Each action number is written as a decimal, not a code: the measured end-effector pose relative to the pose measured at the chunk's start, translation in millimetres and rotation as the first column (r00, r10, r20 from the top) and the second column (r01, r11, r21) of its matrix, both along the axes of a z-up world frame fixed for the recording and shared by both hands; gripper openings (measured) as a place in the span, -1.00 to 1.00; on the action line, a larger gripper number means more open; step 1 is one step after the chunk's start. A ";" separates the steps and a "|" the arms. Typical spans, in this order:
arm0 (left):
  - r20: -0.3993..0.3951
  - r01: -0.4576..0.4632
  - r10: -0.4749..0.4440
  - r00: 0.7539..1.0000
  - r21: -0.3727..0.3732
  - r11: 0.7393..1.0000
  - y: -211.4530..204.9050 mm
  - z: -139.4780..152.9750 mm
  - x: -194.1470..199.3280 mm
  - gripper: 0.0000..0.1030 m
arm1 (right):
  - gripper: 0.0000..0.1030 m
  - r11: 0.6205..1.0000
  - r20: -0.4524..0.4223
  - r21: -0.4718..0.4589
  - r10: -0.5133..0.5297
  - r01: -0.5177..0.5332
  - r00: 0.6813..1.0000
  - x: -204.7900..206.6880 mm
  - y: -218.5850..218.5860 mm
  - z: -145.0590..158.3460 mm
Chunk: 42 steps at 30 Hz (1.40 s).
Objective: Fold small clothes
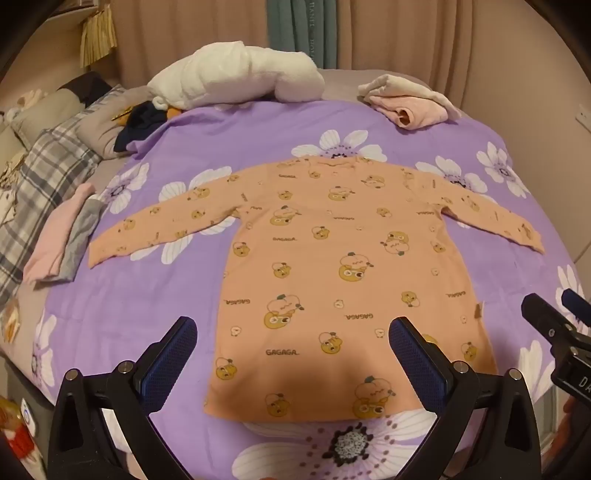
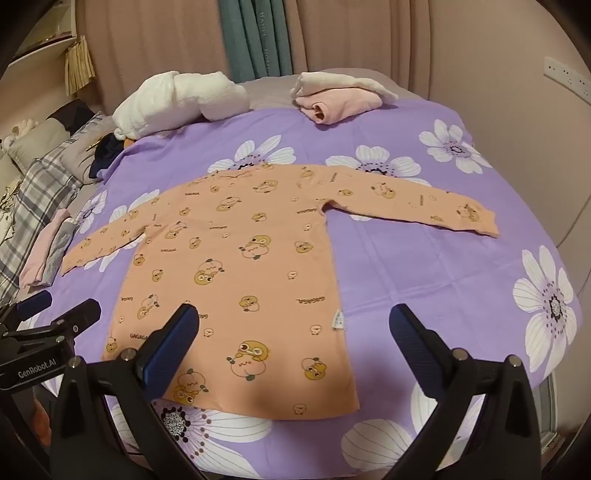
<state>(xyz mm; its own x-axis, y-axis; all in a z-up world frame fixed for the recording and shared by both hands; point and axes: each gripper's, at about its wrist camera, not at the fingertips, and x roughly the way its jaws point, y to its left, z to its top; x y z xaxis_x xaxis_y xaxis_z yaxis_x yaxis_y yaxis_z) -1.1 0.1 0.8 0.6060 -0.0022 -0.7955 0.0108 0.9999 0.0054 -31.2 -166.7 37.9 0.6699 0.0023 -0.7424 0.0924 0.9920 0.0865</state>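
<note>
An orange long-sleeved top [image 1: 332, 266] with a cartoon print lies flat on the purple flowered bedspread [image 1: 155, 295], both sleeves spread out to the sides, hem nearest me. My left gripper [image 1: 293, 332] hovers open above the hem's left half, nothing between its fingers. The same top [image 2: 236, 258] shows in the right wrist view, where my right gripper [image 2: 295, 321] stands open over the hem's right corner and the small side label. The right gripper [image 1: 554, 317] also shows at the right edge of the left wrist view, and the left gripper [image 2: 55, 306] at the left edge of the right wrist view.
Folded pink and grey clothes [image 1: 62, 240] lie at the left of the bedspread. A white bundle [image 1: 236, 75] and a pink and cream pile [image 1: 410, 99] sit at the far edge. Plaid bedding [image 1: 40, 177] lies to the left; curtains [image 1: 406, 33] hang behind.
</note>
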 end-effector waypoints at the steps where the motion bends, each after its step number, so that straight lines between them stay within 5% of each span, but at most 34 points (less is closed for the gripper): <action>1: 0.002 0.005 -0.005 1.000 -0.003 1.000 0.4 0.3 -0.7 0.99 | 1.00 1.000 -0.001 0.002 0.001 -0.001 1.000 -0.2 0.1 -0.5; 42: -0.035 0.038 -0.038 0.999 0.003 0.999 -14.1 -10.2 -1.8 0.99 | 1.00 0.999 -0.025 -0.002 -0.045 0.045 0.999 -7.1 -12.3 -5.7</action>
<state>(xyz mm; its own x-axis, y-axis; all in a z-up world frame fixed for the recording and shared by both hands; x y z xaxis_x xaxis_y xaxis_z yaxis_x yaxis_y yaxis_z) -2.9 -14.0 -9.4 0.5773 -0.0224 -0.8162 0.0494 0.9987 0.0076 -38.3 -179.0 32.2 0.6505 -0.0286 -0.7590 0.1392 0.9868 0.0821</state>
